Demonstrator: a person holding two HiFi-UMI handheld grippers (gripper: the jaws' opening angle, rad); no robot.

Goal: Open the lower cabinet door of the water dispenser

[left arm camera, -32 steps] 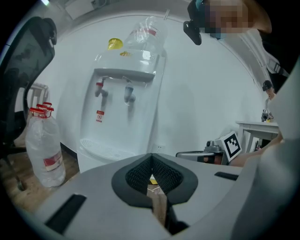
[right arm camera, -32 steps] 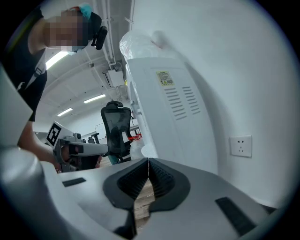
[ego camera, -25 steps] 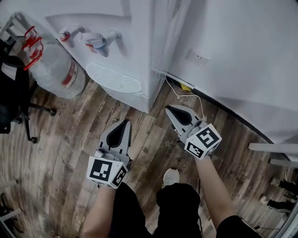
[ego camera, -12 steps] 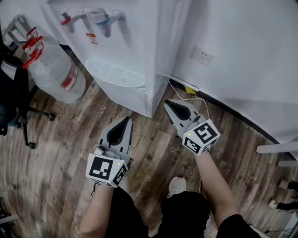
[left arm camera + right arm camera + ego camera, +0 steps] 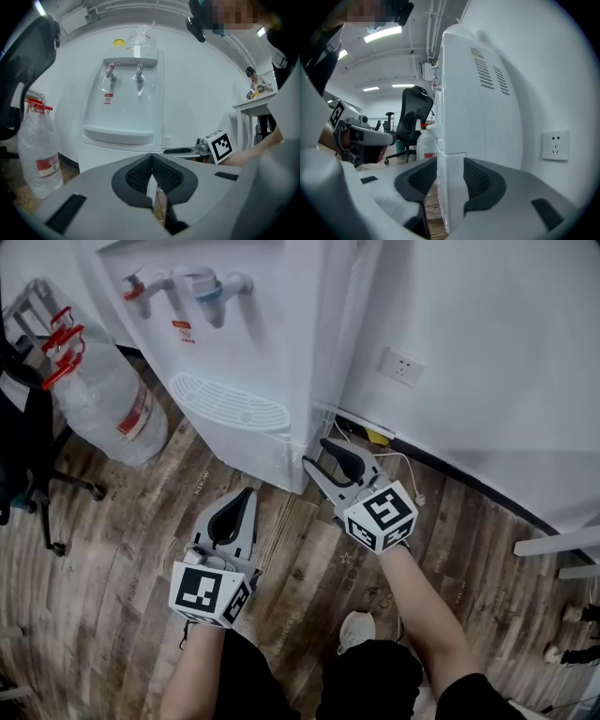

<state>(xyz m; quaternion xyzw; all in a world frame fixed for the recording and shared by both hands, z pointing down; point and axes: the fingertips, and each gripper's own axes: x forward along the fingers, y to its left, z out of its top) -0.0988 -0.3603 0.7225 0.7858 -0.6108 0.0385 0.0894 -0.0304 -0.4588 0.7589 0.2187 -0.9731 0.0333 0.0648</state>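
Observation:
The white water dispenser point(image 5: 281, 324) stands against the wall, its lower cabinet door point(image 5: 246, 452) below the drip tray point(image 5: 230, 404). My right gripper point(image 5: 316, 454) is at the cabinet's front right corner; its jaws have just been opening and stand open. In the right gripper view the cabinet's corner edge point(image 5: 452, 187) shows between the jaws of my right gripper point(image 5: 450, 169), and I cannot tell whether they touch it. My left gripper point(image 5: 247, 495) is shut and empty, low over the wooden floor in front of the cabinet point(image 5: 112, 157), with its tips point(image 5: 152, 158) pointing at it.
A large water bottle point(image 5: 103, 399) with a red handle stands left of the dispenser, with a black office chair point(image 5: 23, 460) beside it. A wall socket point(image 5: 401, 367) and a white cable point(image 5: 398, 460) are right of the dispenser. A person's shoe point(image 5: 358, 629) is on the floor below.
The right gripper has moved left to the dispenser's lower corner and its jaws have opened. The left gripper has sunk a little and stays shut.

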